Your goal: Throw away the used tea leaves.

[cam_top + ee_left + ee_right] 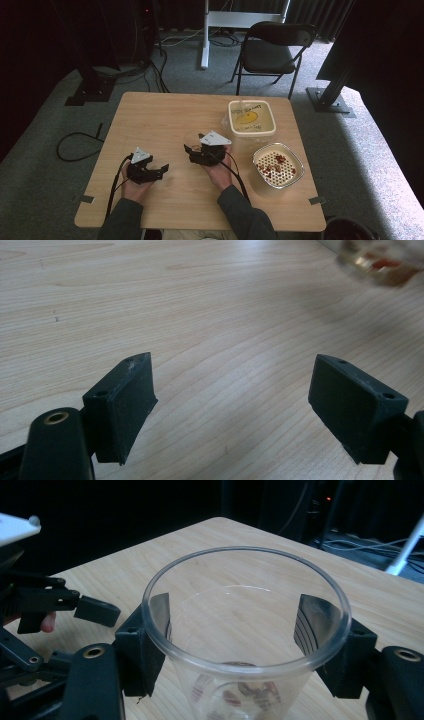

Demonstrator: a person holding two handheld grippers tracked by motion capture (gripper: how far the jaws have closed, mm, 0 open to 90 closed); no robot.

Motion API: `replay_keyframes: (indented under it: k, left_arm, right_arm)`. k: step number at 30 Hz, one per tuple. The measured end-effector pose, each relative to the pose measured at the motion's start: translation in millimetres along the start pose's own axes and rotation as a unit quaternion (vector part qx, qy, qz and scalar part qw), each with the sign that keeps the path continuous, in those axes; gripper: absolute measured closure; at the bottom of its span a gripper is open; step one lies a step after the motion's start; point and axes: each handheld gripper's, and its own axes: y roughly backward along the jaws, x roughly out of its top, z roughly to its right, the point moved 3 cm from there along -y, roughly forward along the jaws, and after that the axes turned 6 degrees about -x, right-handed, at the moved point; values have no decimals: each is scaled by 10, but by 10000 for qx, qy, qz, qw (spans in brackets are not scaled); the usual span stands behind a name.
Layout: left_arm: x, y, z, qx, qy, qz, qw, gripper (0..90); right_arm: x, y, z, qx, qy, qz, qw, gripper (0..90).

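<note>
Gripping cup (245,645) in right fingers (150,645), red bits inside; left fingers (125,405) apart, idle; strainer (278,165) lower right awaits.

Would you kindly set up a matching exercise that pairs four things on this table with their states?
Things:
1. left gripper
2. right gripper
3. strainer bowl
4. cream tub

States:
A. holds small red pieces
B. jaws open over bare wood
C. covered by a lid with a yellow mark
D. jaws clamped around a clear cup

Pairs: 1-B, 2-D, 3-A, 4-C
</note>
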Motion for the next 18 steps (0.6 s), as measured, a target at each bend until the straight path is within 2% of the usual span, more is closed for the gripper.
replay_keyframes:
  k: [12, 18]
  left_arm:
    - [0, -52, 8, -6, -34, -120, 9999, 195]
    - [-8, -60, 6, -9, -19, -137, 9999, 195]
  right_arm:
    - [207, 530, 218, -495, -169, -232, 9984, 303]
    - [334, 830, 275, -657, -141, -177, 9976, 303]
